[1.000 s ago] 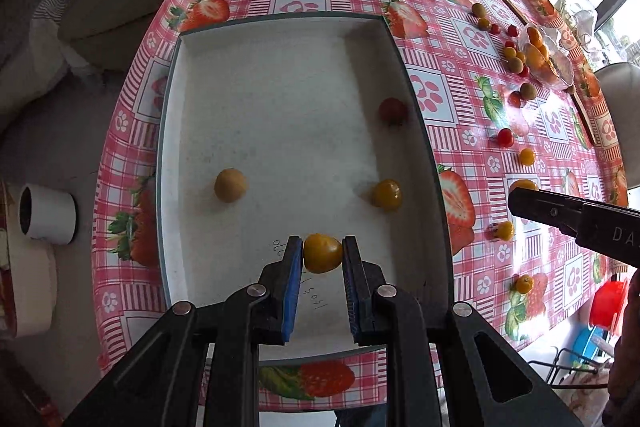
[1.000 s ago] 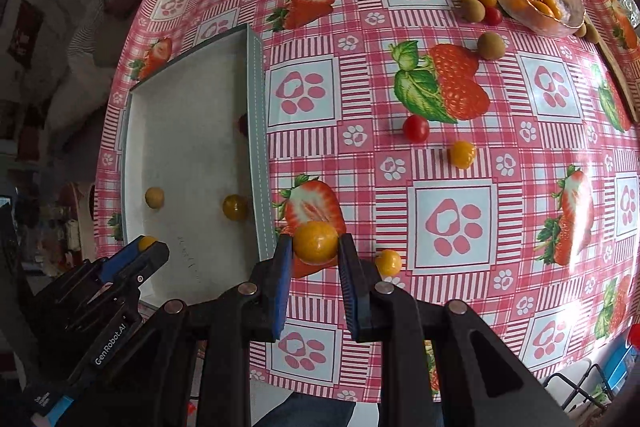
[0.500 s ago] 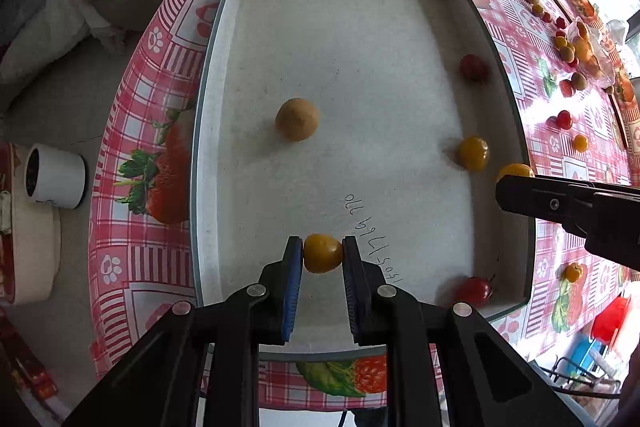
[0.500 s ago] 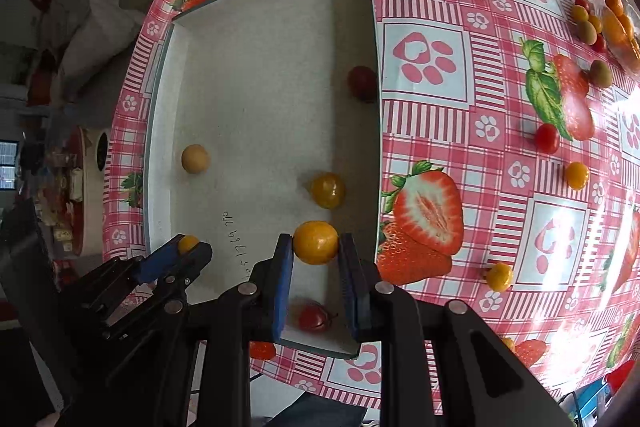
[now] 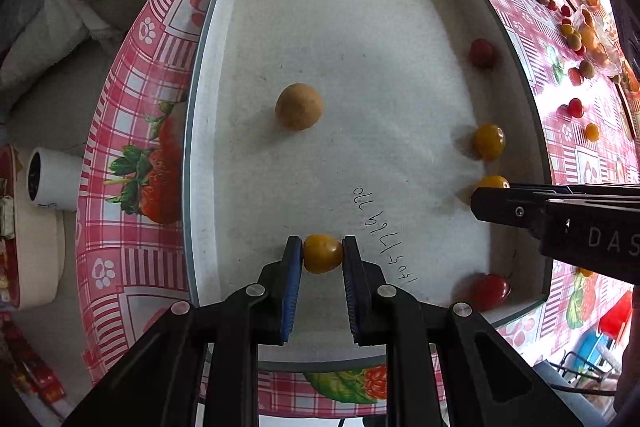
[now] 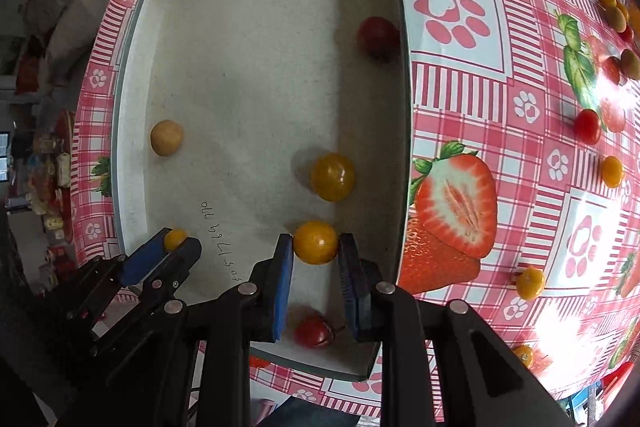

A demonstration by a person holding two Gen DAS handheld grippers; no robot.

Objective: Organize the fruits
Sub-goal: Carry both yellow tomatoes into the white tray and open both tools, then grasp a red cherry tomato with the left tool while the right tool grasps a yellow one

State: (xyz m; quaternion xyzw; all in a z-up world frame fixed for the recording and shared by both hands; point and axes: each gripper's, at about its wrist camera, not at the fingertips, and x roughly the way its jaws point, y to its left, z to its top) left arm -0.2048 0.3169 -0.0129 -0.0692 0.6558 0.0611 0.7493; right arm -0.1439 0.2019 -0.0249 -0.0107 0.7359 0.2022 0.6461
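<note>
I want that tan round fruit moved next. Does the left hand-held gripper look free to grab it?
Probably not yet: the left hand-held gripper is shut on a yellow fruit. The tan fruit itself lies unobstructed.

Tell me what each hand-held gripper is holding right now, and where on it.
The left hand-held gripper pinches a small yellow tomato across its sides. The right hand-held gripper pinches an orange tomato the same way.
</note>
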